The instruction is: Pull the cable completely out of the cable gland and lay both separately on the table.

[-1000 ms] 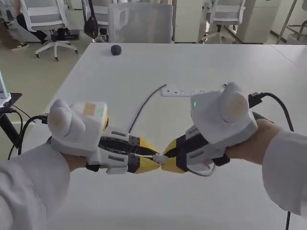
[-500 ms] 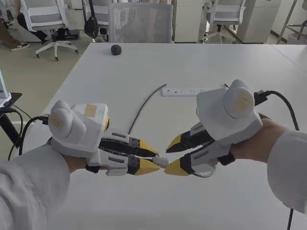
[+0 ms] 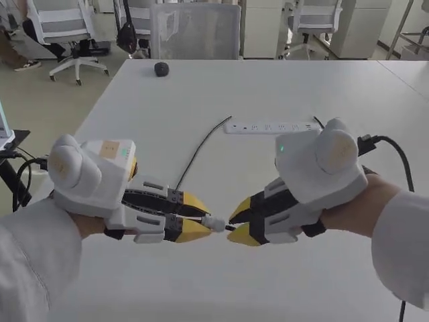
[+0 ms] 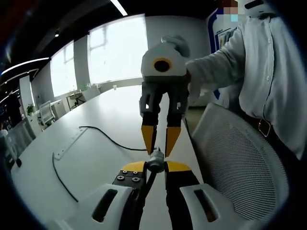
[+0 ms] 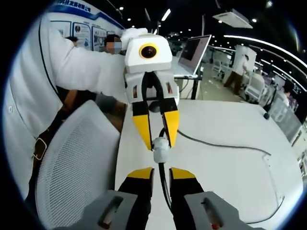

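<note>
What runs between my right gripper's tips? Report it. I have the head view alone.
Observer: In the right gripper view, a black cable leaves the white cable gland and runs down between the jaws of the right gripper.
Operator: State whether those jaws pinch it.
Observer: The left gripper view looks at the right gripper head-on. Its yellow tips stand a little apart, with bright background showing between them, so it looks like no pinch yet.

Head view looks down on the table (image 3: 301, 87); gripper views face each other, close
</note>
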`<state>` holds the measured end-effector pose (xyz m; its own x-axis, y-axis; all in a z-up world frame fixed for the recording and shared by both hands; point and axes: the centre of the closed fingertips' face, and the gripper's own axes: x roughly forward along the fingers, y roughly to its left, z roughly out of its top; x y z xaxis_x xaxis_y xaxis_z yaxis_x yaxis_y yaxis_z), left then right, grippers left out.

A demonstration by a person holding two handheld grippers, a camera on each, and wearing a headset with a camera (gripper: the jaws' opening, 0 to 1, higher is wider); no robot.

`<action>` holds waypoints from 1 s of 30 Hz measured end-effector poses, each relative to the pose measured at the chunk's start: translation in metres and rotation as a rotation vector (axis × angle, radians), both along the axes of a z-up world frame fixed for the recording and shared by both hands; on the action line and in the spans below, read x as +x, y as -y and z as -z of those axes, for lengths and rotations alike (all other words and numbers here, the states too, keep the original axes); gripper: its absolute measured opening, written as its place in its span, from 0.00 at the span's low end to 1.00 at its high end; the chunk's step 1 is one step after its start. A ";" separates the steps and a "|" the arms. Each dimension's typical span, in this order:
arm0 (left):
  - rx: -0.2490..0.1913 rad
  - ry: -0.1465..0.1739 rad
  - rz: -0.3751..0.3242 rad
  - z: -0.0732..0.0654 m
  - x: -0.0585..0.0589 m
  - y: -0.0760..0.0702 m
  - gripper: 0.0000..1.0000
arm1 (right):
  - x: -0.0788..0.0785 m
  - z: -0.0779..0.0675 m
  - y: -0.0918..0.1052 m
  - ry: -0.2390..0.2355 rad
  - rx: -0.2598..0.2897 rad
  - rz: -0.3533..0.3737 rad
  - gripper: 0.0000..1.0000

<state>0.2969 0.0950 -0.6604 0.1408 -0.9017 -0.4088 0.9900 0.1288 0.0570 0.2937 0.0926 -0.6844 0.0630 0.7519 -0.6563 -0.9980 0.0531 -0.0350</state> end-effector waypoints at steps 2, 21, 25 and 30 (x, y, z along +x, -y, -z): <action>0.003 0.002 0.003 -0.001 0.000 0.000 0.15 | 0.002 0.004 -0.001 0.041 -0.024 -0.013 0.00; 0.017 0.024 -0.004 0.001 0.003 -0.002 0.15 | 0.004 0.019 0.011 0.036 -0.035 0.010 0.00; 0.022 0.026 -0.007 0.004 0.003 -0.003 0.15 | 0.005 0.029 0.019 0.026 -0.052 0.024 0.00; 0.017 0.029 -0.015 0.003 0.004 -0.005 0.15 | 0.006 0.048 0.035 0.006 -0.089 0.057 0.00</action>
